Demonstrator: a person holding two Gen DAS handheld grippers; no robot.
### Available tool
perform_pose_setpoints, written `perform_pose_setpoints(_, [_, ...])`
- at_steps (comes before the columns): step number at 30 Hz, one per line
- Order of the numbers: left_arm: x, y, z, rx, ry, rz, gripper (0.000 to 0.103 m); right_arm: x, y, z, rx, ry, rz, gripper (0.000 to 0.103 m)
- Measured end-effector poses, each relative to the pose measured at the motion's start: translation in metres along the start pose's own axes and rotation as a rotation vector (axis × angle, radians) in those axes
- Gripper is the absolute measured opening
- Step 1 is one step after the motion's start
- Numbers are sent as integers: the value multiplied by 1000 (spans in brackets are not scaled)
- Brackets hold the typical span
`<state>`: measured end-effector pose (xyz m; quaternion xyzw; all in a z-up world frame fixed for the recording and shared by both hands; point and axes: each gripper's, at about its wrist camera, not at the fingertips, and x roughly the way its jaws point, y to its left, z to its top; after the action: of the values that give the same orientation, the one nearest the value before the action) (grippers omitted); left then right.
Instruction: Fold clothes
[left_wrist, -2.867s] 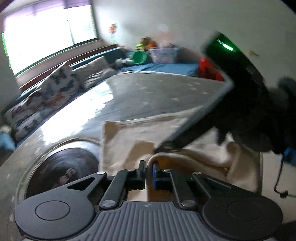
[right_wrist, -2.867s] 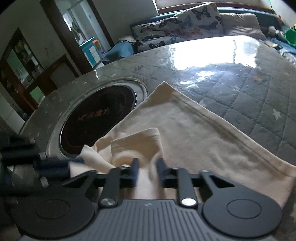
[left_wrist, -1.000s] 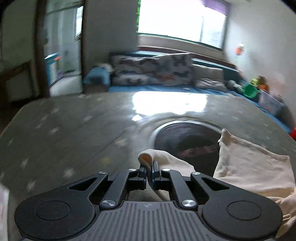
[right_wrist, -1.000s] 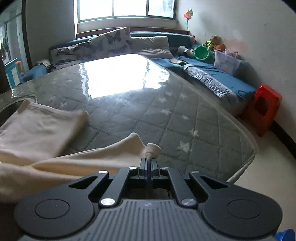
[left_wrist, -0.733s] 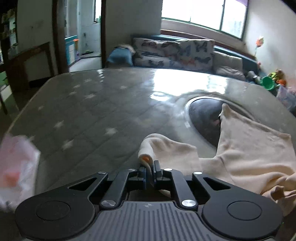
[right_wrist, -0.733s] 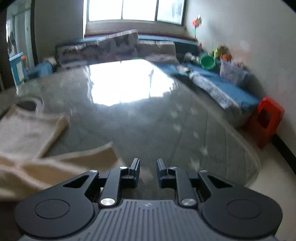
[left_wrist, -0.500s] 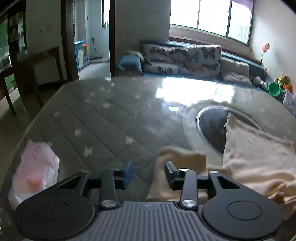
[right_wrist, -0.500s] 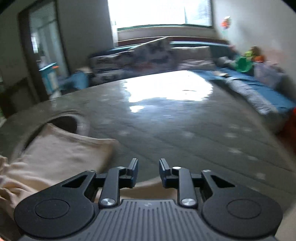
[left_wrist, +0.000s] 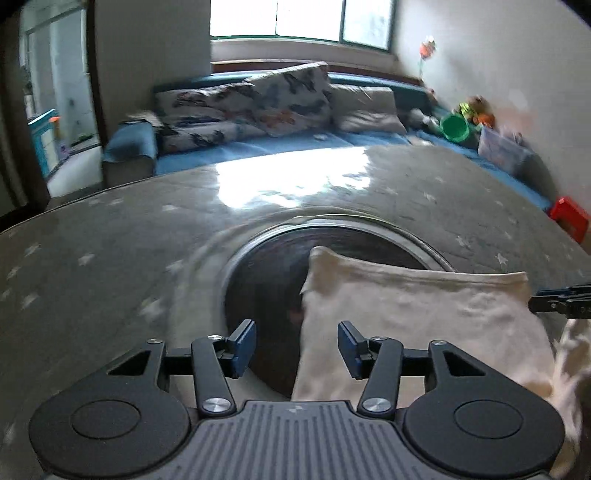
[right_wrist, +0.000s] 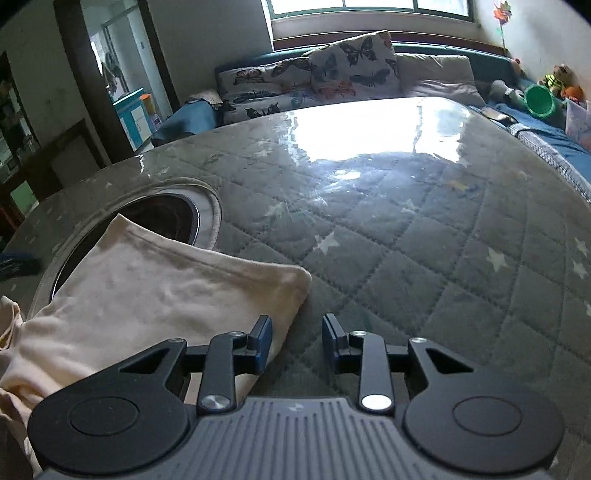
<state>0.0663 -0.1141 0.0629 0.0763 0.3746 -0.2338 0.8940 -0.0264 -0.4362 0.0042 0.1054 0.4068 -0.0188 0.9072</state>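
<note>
- Your cream garment (right_wrist: 147, 295) lies on the star-quilted grey bench (right_wrist: 424, 258), under a clear glossy cover. One broad flat panel is spread out, and looser bunched cloth sits at its near left edge in the right wrist view.
- The far corner of the garment overhangs a round dark well (left_wrist: 280, 266) with a metal rim sunk into the bench.
- Risk: cloth dragged further over that well could sag into it and spoil a flat fold, because nothing supports it there.
- Risk: the cover looks slick, so in my judgement a pull on one edge may slide the whole garment instead of creasing it.
- Risk: the bunched part could be pinched in several layers at once, giving a crooked fold.
- Your left claw (left_wrist: 297, 347) is spread wide and holds nothing. It hovers over the garment's left edge and the well's rim.
- Your right claw (right_wrist: 295, 341) is also parted and empty. Its left finger sits over the garment's right edge, near the corner; whether it touches the cloth, I cannot tell.
- Whether this flat panel is already a fold, or is being laid out for one, the views do not settle.
</note>
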Motion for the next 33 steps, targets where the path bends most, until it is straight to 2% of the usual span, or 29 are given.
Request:
perform_pose_setpoints(2, [22,-10,8,35,12,-19,53,2,2,2,-13,3,5,24])
perform_pose_setpoints(4, [41,-16,14,52,25,-9,53,7,7,5,-46,4,2,12])
perform_pose_setpoints(9, [74,-16,19,37,52,-5,51,16,16,17,-89,-2,-2,4])
perform_pose_setpoints(10, [79,-16,19,36,56,-7,47,19,18,21,-99,-4,-5,4])
perform_pose_setpoints(12, [82,-15,18,44,43,-28,18,24,22,28,-123,-11,-8,4])
perform_pose_setpoints(13, [81,-15,19,45,36,-29,11,28,24,33,-133,-15,-10,4])
perform_pose_setpoints(18, [79,0,29,23,-25,50,8,47,39,66,-179,-52,-16,4])
perform_pose_setpoints(24, [70,44,55,-93,-106,131,8,76,71,119,-236,-148,-15,4])
perform_pose_setpoints(29, [78,74,63,-169,-78,141,13,92,87,136,-257,-149,13,9])
perform_pose_setpoints(33, [69,83,52,-170,-78,155,16,96,94,137,-274,-123,49,10])
